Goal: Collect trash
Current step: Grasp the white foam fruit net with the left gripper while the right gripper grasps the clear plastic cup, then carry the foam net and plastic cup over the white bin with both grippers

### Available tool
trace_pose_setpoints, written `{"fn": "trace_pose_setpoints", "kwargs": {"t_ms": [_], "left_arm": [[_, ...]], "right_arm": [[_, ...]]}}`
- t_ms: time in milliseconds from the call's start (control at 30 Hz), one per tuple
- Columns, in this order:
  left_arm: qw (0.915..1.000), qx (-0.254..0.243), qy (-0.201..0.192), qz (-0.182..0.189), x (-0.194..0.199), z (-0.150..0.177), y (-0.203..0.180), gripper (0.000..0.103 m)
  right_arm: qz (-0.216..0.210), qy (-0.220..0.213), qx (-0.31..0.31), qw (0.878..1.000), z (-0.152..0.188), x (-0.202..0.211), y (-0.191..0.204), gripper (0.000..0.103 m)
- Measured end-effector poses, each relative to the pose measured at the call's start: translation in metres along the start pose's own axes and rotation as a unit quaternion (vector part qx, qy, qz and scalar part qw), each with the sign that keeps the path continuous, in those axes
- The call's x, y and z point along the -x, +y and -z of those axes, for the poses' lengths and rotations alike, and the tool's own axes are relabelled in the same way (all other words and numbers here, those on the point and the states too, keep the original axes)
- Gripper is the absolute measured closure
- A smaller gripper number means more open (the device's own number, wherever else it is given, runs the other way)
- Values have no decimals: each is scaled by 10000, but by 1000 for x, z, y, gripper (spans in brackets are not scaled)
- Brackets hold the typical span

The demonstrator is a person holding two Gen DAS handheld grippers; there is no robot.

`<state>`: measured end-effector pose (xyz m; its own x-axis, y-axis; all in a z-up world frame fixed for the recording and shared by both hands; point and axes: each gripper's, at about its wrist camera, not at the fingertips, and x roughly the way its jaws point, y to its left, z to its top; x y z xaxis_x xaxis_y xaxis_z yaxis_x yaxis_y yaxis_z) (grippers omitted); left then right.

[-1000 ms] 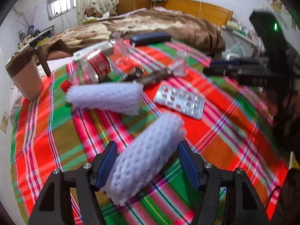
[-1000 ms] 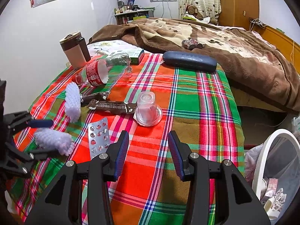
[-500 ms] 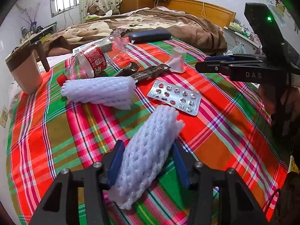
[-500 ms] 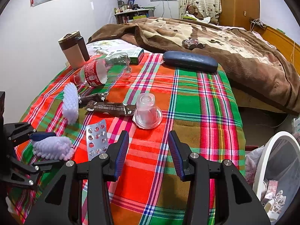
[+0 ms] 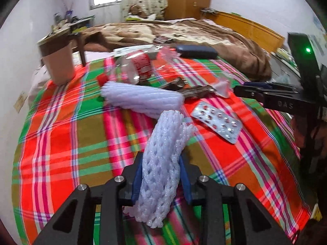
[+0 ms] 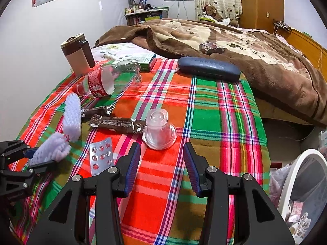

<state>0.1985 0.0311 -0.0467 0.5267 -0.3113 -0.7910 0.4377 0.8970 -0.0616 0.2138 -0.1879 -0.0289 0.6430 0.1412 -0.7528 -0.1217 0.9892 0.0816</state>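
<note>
A white foam net sleeve (image 5: pixel 165 134) stands squeezed between the blue pads of my left gripper (image 5: pixel 160 159), whose jaws are closing on it. The right wrist view shows that sleeve (image 6: pixel 51 149) and the left gripper (image 6: pixel 34 157) at the far left. A second foam sleeve (image 5: pixel 141 100), a pill blister pack (image 6: pixel 101 156), two brown wrappers (image 6: pixel 116 123), an upturned clear plastic cup (image 6: pixel 158 128) and a crushed bottle (image 6: pixel 106 79) lie on the plaid cloth. My right gripper (image 6: pixel 161 146) hovers open just in front of the cup, nothing between its fingers.
A white-rimmed bin (image 6: pixel 286 183) with a bag and some rubbish stands off the bed's edge at lower right. A dark glasses case (image 6: pixel 208 68), a brown mug (image 6: pixel 76 56) and a small box (image 6: pixel 141 60) sit at the far end of the cloth, by a brown blanket.
The left jaws have narrowed from wide apart onto the foam sleeve, which is now pinched thin and turned more upright. The right gripper has stayed where it was.
</note>
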Motion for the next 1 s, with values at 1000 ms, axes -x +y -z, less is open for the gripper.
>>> {"fn": "trace_pose_setpoints", "kwargs": {"t_ms": [1000], "left_arm": [[9993, 381, -22, 61, -16, -11, -7, 67]], "right_arm": [[-244, -32, 15, 9997, -16, -19, -1, 75]]}}
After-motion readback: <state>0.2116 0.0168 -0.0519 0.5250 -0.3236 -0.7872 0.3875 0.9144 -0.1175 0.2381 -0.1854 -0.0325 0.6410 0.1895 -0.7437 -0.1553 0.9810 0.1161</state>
